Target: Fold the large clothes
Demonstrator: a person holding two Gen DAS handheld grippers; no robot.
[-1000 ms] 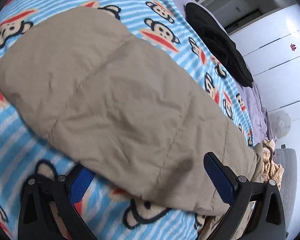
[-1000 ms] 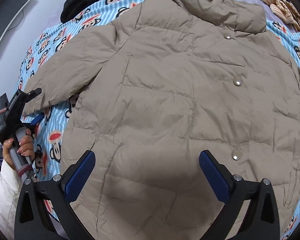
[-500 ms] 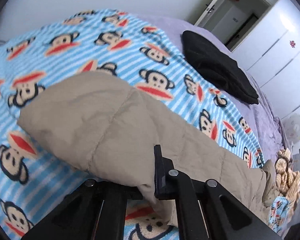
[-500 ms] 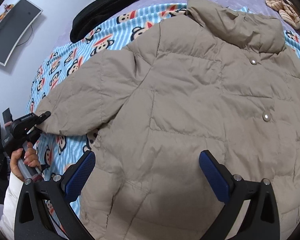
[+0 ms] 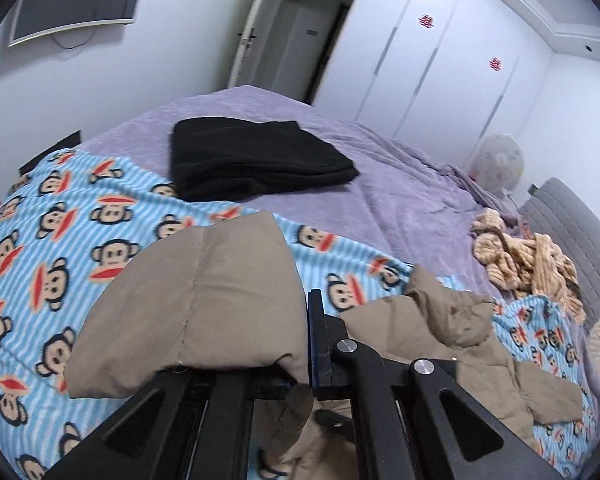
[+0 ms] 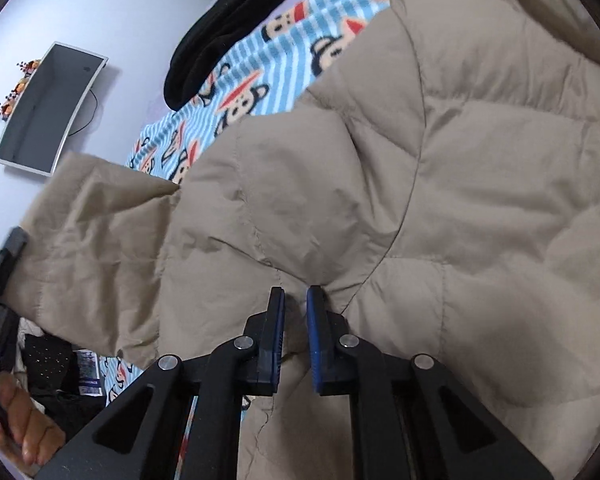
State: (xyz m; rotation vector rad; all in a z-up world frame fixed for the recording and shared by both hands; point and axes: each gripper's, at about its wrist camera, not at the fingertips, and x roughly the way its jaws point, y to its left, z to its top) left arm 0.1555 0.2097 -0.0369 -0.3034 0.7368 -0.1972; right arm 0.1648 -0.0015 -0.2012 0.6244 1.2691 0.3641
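A large beige puffer jacket (image 6: 440,168) lies on a blue striped monkey-print blanket (image 5: 60,248). My left gripper (image 5: 306,344) is shut on the end of the jacket's sleeve (image 5: 204,300) and holds it raised above the blanket. My right gripper (image 6: 296,312) is shut on a pinch of the jacket fabric near the armpit seam. The lifted sleeve (image 6: 100,240) stretches to the left in the right wrist view, where the left gripper (image 6: 4,264) shows at the edge. The jacket's collar (image 5: 448,308) lies crumpled to the right.
A folded black garment (image 5: 256,164) lies on the purple bedspread (image 5: 400,192) behind the blanket. A tan knitted item (image 5: 528,256) lies at the bed's right side by a grey headboard (image 5: 580,232). A wall screen (image 6: 48,108), door and white wardrobes stand beyond.
Both grippers have shut on the jacket: the left on the sleeve end, the right on the fabric near the armpit. The left has lifted the sleeve up off the blanket.
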